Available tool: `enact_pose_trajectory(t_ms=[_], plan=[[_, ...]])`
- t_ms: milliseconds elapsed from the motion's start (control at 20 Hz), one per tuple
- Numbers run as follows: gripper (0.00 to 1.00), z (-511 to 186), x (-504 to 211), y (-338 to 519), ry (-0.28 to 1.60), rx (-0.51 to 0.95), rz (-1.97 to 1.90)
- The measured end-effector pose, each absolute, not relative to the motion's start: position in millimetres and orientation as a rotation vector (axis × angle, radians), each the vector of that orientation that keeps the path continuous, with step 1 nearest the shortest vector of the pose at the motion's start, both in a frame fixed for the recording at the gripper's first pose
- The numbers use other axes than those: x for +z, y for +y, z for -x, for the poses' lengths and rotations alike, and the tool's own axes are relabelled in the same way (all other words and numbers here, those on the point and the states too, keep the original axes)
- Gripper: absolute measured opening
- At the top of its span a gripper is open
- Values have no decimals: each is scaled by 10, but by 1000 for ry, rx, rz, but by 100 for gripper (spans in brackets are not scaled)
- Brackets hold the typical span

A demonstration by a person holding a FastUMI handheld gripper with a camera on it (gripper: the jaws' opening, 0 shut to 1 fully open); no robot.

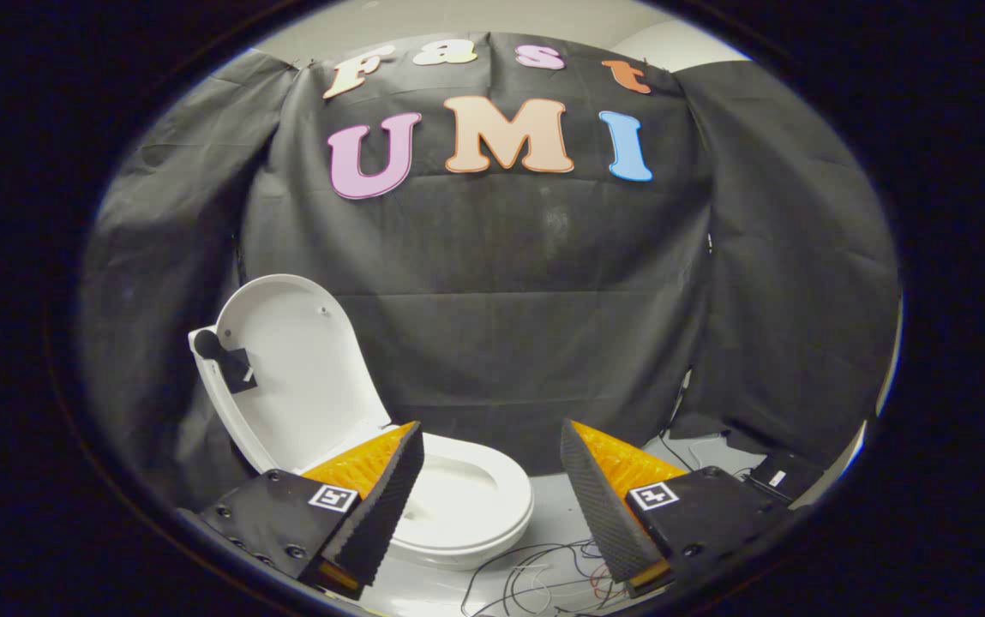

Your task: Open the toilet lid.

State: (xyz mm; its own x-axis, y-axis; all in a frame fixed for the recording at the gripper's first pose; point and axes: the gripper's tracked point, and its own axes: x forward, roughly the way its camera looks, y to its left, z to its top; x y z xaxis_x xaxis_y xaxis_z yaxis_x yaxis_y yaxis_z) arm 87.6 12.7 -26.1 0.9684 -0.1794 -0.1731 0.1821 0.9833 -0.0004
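Observation:
A white toilet (466,506) stands on the floor below and ahead of my fingers, partly hidden behind the left finger (381,506). Its lid (295,377) stands raised, leaning back toward the black cloth wall, with a small black handle piece (226,360) on its left edge. The seat ring lies down around the open bowl. My gripper (492,497) is open, held above and in front of the toilet, with a wide gap and nothing between the fingers. It touches neither lid nor seat.
Loose thin cables (535,574) lie on the grey floor just in front of the toilet, under the right finger. A small black box (783,476) with a cord sits on the floor to the right by the cloth wall (501,326).

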Motion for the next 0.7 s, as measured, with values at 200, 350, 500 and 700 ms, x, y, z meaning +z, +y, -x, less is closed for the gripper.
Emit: enact_pose_trajectory(t_ms=[200,350,500,700], plan=[[99,-952,-323,225,162,-175,-16],[99,-980,-415,283,184,-162,-14],[99,-975,-512,268,218,-165,2],[99,-957,-561,235,236,-172,-1]])
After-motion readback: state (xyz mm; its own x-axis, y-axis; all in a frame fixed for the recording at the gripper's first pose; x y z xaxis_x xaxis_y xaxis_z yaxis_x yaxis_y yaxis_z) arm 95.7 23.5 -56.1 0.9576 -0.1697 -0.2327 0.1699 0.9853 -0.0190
